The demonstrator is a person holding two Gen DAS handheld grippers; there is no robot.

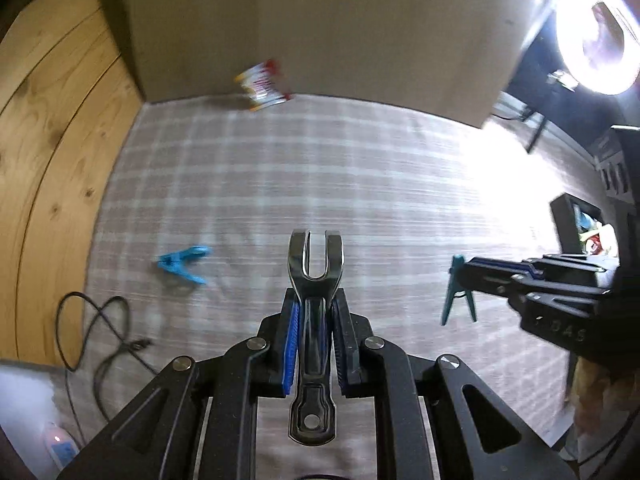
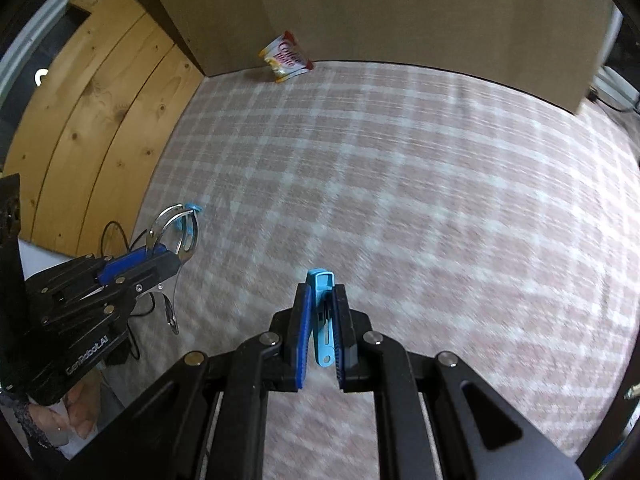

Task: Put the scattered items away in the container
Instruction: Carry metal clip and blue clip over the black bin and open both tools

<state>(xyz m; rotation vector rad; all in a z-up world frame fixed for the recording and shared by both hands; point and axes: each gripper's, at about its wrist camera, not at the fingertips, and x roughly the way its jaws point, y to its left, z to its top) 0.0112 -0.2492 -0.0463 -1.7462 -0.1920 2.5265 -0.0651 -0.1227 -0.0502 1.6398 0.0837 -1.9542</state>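
In the left wrist view, the left gripper (image 1: 316, 312) was clamped on a metal opener (image 1: 315, 280) at lower centre, its forked head sticking out past the pads. The opener looked stiff, smooth and likely slippery, so the narrow handle seemed the sound place to hold. One blue clip (image 1: 183, 264) lay on the checked cloth (image 1: 320, 176) at centre left. At right, the right gripper (image 1: 464, 276) carried a teal clip (image 1: 456, 292) hanging by its legs. A dark container (image 1: 572, 224) with colourful contents sat at the far right edge. One snack packet (image 1: 262, 86) leaned against the cardboard box (image 1: 320, 28) at upper centre.

In the right wrist view, the right gripper (image 2: 322, 320) was closed on the clip (image 2: 322, 316) at lower centre; light, rigid plastic, best pinched across its flat sides. At centre left the left gripper (image 2: 168, 260) held the opener (image 2: 176, 232). The container was not visible here. The packet (image 2: 286, 58) stood at top centre. Two clips, one opener and one packet were counted.
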